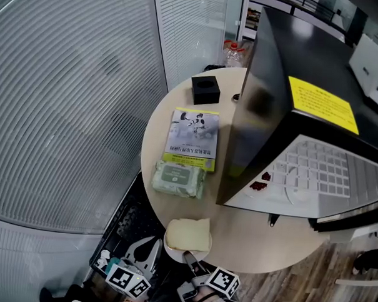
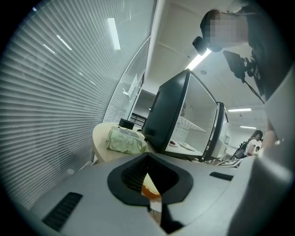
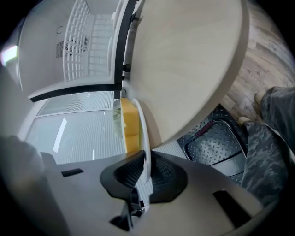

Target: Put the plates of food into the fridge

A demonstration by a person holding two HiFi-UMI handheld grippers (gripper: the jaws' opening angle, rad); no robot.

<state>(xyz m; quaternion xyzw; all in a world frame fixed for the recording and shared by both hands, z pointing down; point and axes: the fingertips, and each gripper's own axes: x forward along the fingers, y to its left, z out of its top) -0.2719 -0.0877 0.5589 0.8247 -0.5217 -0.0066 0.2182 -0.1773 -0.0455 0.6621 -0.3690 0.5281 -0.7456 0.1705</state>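
Note:
A white plate (image 1: 170, 246) with a pale slab of bread (image 1: 189, 233) sits at the near edge of the round table (image 1: 247, 244). My right gripper (image 1: 189, 257) is shut on the plate's near rim. In the right gripper view the rim (image 3: 142, 131) stands between the pads (image 3: 133, 170), with the yellow food (image 3: 130, 124) beyond. My left gripper (image 1: 152, 244) hangs just left of the plate, below the table edge, jaws together and holding nothing. The black fridge (image 1: 275, 101) stands open on the table. A small plate of red food (image 1: 261, 182) lies inside it.
On the table lie a booklet (image 1: 192, 140), a green wipes pack (image 1: 178, 179) and a black box (image 1: 205, 90). A water bottle (image 1: 234, 52) stands behind. The fridge door (image 1: 355, 218) swings out at the right. A black metal tray (image 1: 126, 226) lies under the table. Blinds fill the left.

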